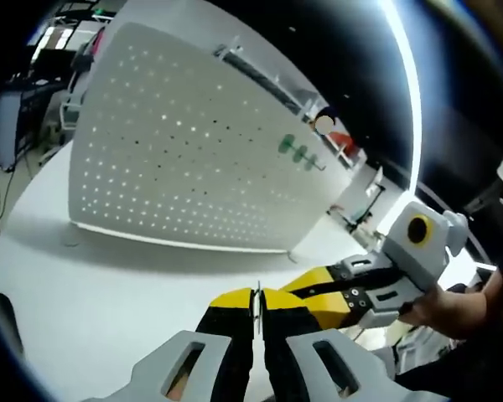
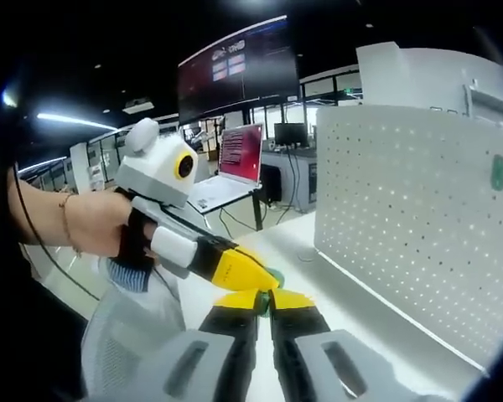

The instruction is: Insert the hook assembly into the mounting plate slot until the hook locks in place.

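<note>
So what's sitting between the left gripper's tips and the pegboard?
Nothing: in the left gripper view, bare white table runs from the left gripper to the foot of the pegboard.

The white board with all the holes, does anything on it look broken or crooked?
Nothing stands out. The pegboard stands upright on the white table, unbroken, with green hooks hanging near its top edge. Its tilt comes from the camera's own lean.
</note>
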Motion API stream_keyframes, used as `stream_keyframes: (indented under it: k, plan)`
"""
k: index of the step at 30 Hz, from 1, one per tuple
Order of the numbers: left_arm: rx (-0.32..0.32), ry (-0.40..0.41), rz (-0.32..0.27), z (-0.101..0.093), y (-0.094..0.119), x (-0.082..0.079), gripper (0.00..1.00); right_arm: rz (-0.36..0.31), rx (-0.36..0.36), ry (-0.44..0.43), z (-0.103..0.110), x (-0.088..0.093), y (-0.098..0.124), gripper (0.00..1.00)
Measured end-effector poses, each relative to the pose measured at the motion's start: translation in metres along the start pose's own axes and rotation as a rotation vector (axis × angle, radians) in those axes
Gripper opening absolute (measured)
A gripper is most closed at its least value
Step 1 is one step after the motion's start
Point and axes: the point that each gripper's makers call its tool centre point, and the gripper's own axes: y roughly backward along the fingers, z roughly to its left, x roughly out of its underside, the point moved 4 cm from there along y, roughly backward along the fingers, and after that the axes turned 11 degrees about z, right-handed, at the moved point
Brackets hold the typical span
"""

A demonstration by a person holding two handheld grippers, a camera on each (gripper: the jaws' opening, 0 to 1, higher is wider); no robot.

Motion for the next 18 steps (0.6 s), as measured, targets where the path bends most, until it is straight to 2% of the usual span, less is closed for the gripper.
stream_keyframes:
  k: [2,9,18]
  plan:
    - [0.015,0.020,-0.004,0.0002,0.0006,0.0013,0.01,-0.007,-0.009,-0.019,0.0007,0.0008,0.0008,0.01]
    - [0.015,0.014,-0.001,-0.0020,0.0012,0.0023,0.01,-0.005,-0.022,-0.058,0.0019,0.0015,0.0021,0.01]
    - [0.030,0.027,-0.030,-0.0045,0.0022,-0.0012,0.02,-0.020,0.001,-0.076,0.0015,-0.0028,0.0065,0.00]
